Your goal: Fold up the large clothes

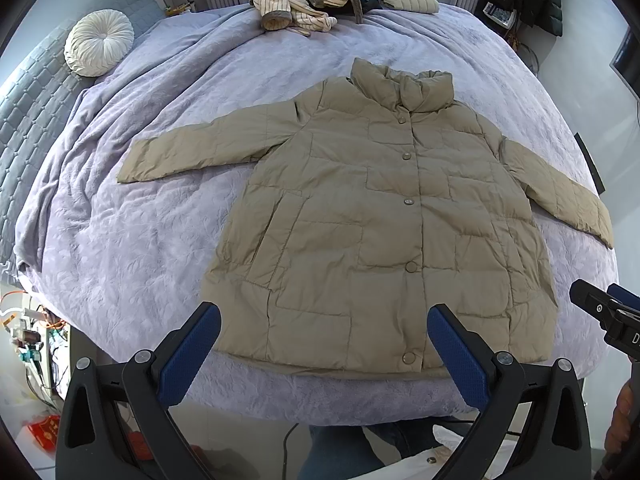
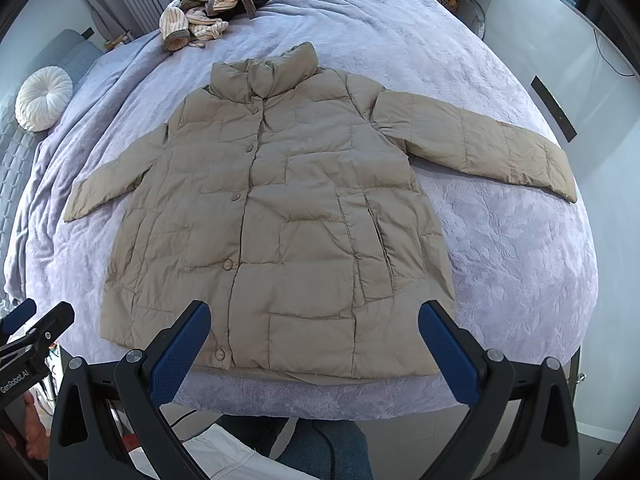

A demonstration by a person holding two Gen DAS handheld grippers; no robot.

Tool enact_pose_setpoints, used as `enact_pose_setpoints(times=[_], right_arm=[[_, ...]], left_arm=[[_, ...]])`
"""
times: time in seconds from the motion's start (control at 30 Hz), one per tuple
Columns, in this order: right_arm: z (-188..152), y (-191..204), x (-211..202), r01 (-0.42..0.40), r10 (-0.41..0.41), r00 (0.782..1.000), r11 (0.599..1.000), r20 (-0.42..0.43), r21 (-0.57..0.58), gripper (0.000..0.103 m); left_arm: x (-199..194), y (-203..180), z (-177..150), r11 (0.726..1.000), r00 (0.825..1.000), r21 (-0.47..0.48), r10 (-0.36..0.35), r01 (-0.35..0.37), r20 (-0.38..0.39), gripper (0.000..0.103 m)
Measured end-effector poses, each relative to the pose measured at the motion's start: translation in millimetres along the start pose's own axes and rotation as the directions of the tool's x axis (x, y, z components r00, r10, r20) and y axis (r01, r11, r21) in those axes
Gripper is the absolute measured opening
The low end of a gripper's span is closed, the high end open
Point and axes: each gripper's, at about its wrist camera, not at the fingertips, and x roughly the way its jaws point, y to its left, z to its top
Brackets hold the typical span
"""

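1. Nearest to us, at the bottom of each view, our left gripper (image 1: 323, 330) and right gripper (image 2: 314, 326) hover above the near hem with their blue-padded fingers spread wide apart, holding and touching nothing.
2. We see the beige quilted puffer jacket (image 1: 372, 216) lying flat, buttoned, front up, in the centre of the lavender bedspread (image 1: 132, 240), collar toward the top of the frame, both sleeves spread outward.
3. We judge it light, soft and puffy, with a slick shell that may slip and spring back.
4. We would pinch a sleeve cuff or hem corner, where the padding is thinnest.
5. Striped crumpled clothes (image 1: 296, 0) sit far away, top centre.
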Motion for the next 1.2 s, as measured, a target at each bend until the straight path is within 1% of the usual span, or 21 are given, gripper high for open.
enact_pose_setpoints(times=[0.03,0.1,0.17,0.6,0.8,0.9,1.0,1.03,1.07,1.1,1.17,1.2], right_arm=[[0.3,0.5,0.0,0.000,0.000,1.000,1.000,0.001,0.000,0.103],[-0.5,0.0,1.1,0.041,-0.041,0.999,0.999,0.017,-0.013,0.103],[-0.6,0.2,1.4,0.046,-0.046,0.999,0.999,0.019,-0.015,0.103],[0.5,-5.4,1.2,0.062,-0.061,0.998,0.998,0.022,-0.024,0.103],[1.9,-7.9,1.7,0.042,-0.042,0.999,0.999,0.027,-0.020,0.103],[2.1,-9.1,2.7,0.071,-0.071,0.998,0.997,0.002,-0.027,0.103],[6.0,-6.6,4.0,0.075,-0.076,0.997,0.996,-0.013,-0.038,0.103],[8.0,-3.7,5.7,0.067,-0.068,0.997,0.997,-0.025,-0.041,0.103],[8.6,-3.4,7.3,0.043,-0.043,0.999,0.998,-0.022,-0.039,0.103],[8.4,-4.4,8.6,-0.006,0.006,1.000,1.000,0.005,-0.031,0.103],[11.5,2.5,13.0,-0.041,0.041,0.999,0.999,0.020,-0.036,0.103],[11.3,-5.5,15.0,-0.092,0.093,0.995,0.995,0.044,-0.029,0.103]], left_arm=[[-0.6,-0.1,0.3,1.000,1.000,0.000,0.000,0.000,0.000,0.103],[-1.1,-0.1,0.6,1.000,1.000,0.000,0.001,-0.001,0.001,0.103],[-1.6,-0.1,-0.2,1.000,1.000,0.000,0.001,-0.001,0.001,0.103],[-6.4,0.0,-2.8,1.000,1.000,-0.006,0.006,-0.006,0.004,0.103],[-5.9,0.1,-4.8,1.000,1.000,-0.020,0.010,-0.010,0.003,0.103],[-5.7,1.8,-4.0,0.999,1.000,-0.030,0.016,-0.016,0.010,0.103],[-2.9,7.5,-4.4,0.998,1.000,-0.059,0.011,-0.010,0.013,0.103],[-1.9,9.5,-4.9,0.997,1.000,-0.071,0.006,-0.005,0.012,0.103],[-0.5,12.3,-5.3,0.996,1.000,-0.085,0.000,0.001,0.010,0.103],[1.8,18.6,-4.4,0.994,1.000,-0.106,-0.010,0.011,0.008,0.103],[5.7,26.7,-5.8,0.991,1.000,-0.133,-0.021,0.022,0.009,0.103],[8.3,33.0,-5.6,0.989,1.000,-0.146,-0.024,0.026,0.012,0.103]])
